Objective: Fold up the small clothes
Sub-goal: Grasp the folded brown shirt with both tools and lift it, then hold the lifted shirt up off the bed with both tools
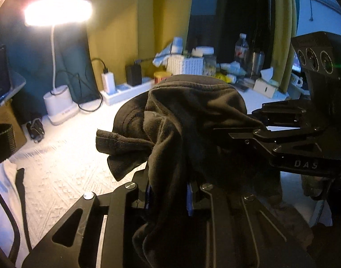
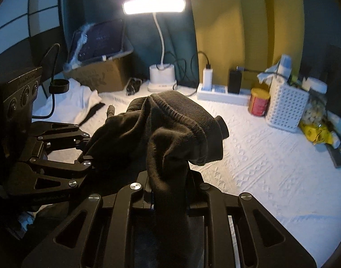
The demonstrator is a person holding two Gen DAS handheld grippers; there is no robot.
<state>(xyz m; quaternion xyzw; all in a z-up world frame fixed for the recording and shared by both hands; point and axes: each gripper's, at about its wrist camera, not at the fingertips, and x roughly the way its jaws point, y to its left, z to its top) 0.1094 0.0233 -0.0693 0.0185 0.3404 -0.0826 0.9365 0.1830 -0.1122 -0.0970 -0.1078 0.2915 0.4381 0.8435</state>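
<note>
A dark, crumpled small garment (image 1: 192, 116) hangs bunched above the white textured cover (image 1: 65, 174), held up between both grippers. In the left wrist view my left gripper (image 1: 168, 192) is shut on a fold of the cloth, which drapes down over its fingers. My right gripper (image 1: 259, 127) comes in from the right and pinches the garment's other edge. In the right wrist view the same garment (image 2: 175, 120) shows a ribbed band on top; my right gripper (image 2: 168, 187) is shut on a strand of it. The left gripper (image 2: 90, 154) clamps it from the left.
At the back stand a lit desk lamp (image 2: 161, 76), a power strip with chargers (image 2: 222, 93), a red tin (image 2: 258, 101) and a white perforated basket (image 2: 286, 105). A cardboard box (image 2: 99, 76) and white cloth (image 2: 81, 98) lie at the left, yellow packets (image 2: 318, 131) at the right.
</note>
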